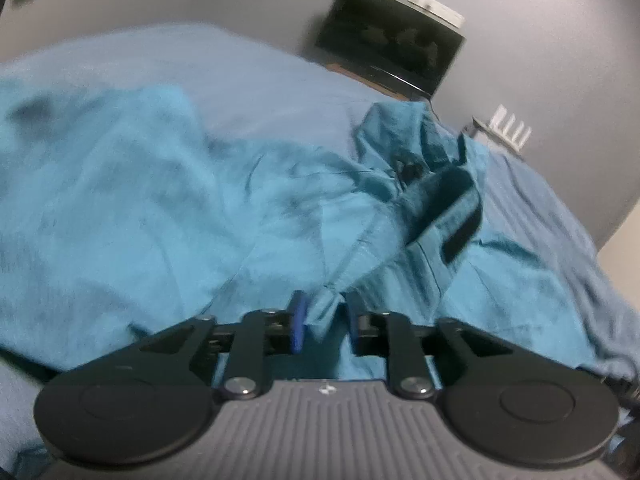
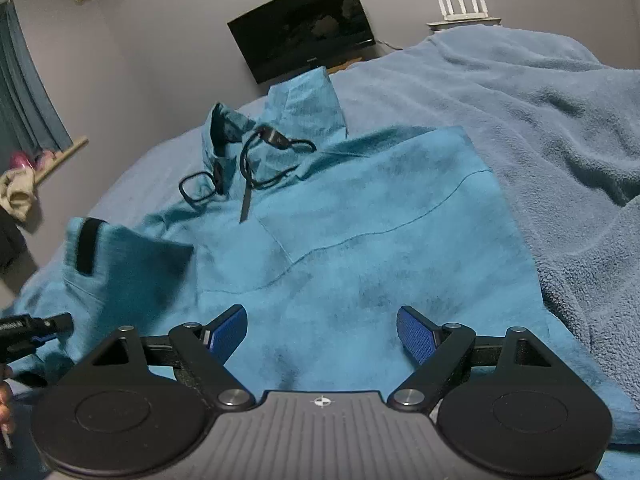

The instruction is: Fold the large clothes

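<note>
A large teal jacket [image 2: 360, 220] lies spread across the bed, collar [image 2: 296, 100] at the far end with black drawcords [image 2: 256, 160] looped over it. In the left wrist view the jacket [image 1: 160, 200] is rumpled, and my left gripper [image 1: 325, 320] is shut on a small fold of its fabric at the near edge. A sleeve cuff with a black strap [image 2: 86, 246] is folded in on the left; the same cuff [image 1: 460, 232] shows in the left wrist view. My right gripper [image 2: 322, 332] hovers open over the jacket's lower body, nothing between its blue pads [image 2: 416, 336]. The left gripper's body [image 2: 36, 328] shows at the left edge.
A blue-grey fleece blanket [image 2: 560, 120] covers the bed and bunches up on the right. A dark television [image 2: 304, 40] and a white router [image 2: 462, 6] stand by the far wall. A curtain [image 2: 24, 92] and a heap of cloth [image 2: 18, 188] are at the left.
</note>
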Available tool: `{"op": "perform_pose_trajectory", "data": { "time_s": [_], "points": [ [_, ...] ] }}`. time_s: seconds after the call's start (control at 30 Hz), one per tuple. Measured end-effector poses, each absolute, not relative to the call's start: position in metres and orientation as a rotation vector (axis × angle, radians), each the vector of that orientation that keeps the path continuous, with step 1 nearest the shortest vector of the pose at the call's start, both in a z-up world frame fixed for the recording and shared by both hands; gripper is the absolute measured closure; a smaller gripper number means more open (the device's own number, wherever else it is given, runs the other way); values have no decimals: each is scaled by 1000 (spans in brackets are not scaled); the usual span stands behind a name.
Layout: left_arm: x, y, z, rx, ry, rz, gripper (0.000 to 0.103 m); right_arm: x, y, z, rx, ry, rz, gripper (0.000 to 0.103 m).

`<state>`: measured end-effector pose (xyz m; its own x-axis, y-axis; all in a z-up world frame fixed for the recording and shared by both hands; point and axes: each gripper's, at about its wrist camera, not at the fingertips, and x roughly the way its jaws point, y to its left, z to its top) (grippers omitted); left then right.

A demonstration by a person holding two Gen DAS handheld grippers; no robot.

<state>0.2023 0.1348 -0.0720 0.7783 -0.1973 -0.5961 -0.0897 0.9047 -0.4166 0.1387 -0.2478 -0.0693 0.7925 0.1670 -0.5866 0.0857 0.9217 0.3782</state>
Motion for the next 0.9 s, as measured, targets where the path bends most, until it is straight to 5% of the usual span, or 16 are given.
{"op": "perform_pose_trajectory", "data": {
  "time_s": [0.07, 0.13, 0.4, 0.53, 0.9],
  "points": [
    [200, 152, -82, -550, 679, -68, 54, 141, -245, -73, 393, 668, 41, 19],
    [199, 166, -89, -659, 662, -86, 46, 143, -242, -76, 382, 678, 38, 19],
    [207, 160, -101, -531, 678, -61, 44, 151, -231, -87, 333, 710, 33, 19],
    [208, 140, -100, -305, 724, 70, 92, 153, -223, -88, 265, 701, 3, 19],
    [201, 134, -107, -142, 749, 190, 98, 165, -233, -110, 67, 751, -215, 24]
  ]
}}
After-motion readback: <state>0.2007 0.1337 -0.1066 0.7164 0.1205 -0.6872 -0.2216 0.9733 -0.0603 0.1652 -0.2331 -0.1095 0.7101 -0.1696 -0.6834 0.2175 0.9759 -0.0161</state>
